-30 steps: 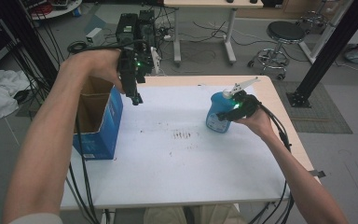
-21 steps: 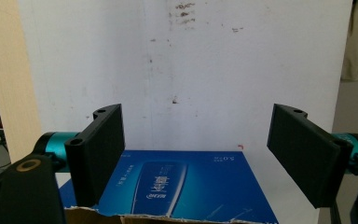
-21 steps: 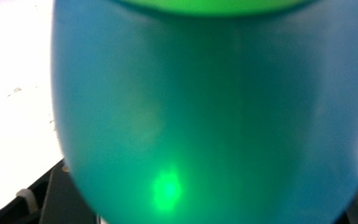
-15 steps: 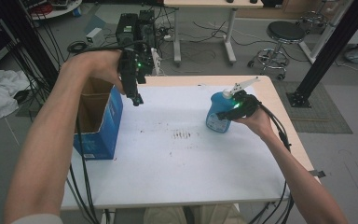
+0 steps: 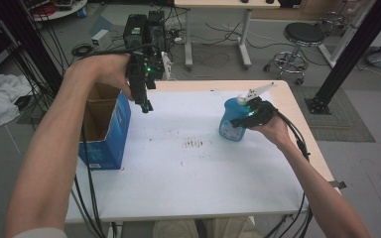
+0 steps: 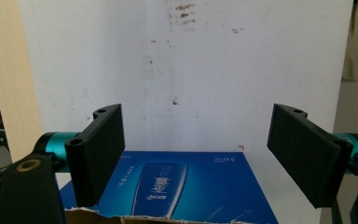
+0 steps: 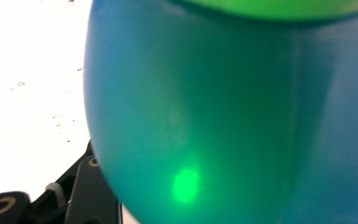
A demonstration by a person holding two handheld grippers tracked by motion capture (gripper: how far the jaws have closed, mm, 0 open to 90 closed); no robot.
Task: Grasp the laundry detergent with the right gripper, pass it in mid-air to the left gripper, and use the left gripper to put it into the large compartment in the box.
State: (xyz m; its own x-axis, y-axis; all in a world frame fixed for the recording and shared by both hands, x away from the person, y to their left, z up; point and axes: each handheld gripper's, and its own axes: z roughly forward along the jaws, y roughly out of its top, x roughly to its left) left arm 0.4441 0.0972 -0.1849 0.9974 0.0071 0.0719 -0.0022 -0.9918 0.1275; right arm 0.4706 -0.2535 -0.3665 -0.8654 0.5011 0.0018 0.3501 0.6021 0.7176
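Gripping a rounded blue plastic bottle with a white pump top (image 5: 234, 118), the right gripper (image 5: 250, 118) stands at the right centre of the high view, its jaws closed around the bottle's body on the white-covered worktop (image 5: 188, 163); in the right gripper view the blue wall of the bottle (image 7: 223, 116) presses right up against the lens, lit by a green glow. At upper left of the high view the left gripper (image 5: 145, 101) hangs with its jaws spread wide and holding nothing, pointing downward just beside the near rim of an open blue cardboard box (image 5: 104, 136) that stands at the left edge of the worktop. Its own camera looks down on the printed blue side of the box (image 6: 177, 186) at the bottom of the frame. The bottle stands upright, its long axis vertical, well apart from the box and to the right of it across the frame; the right hand alone has it, while the left is the nearer to the box. Count: one bottle, one box, two grippers.
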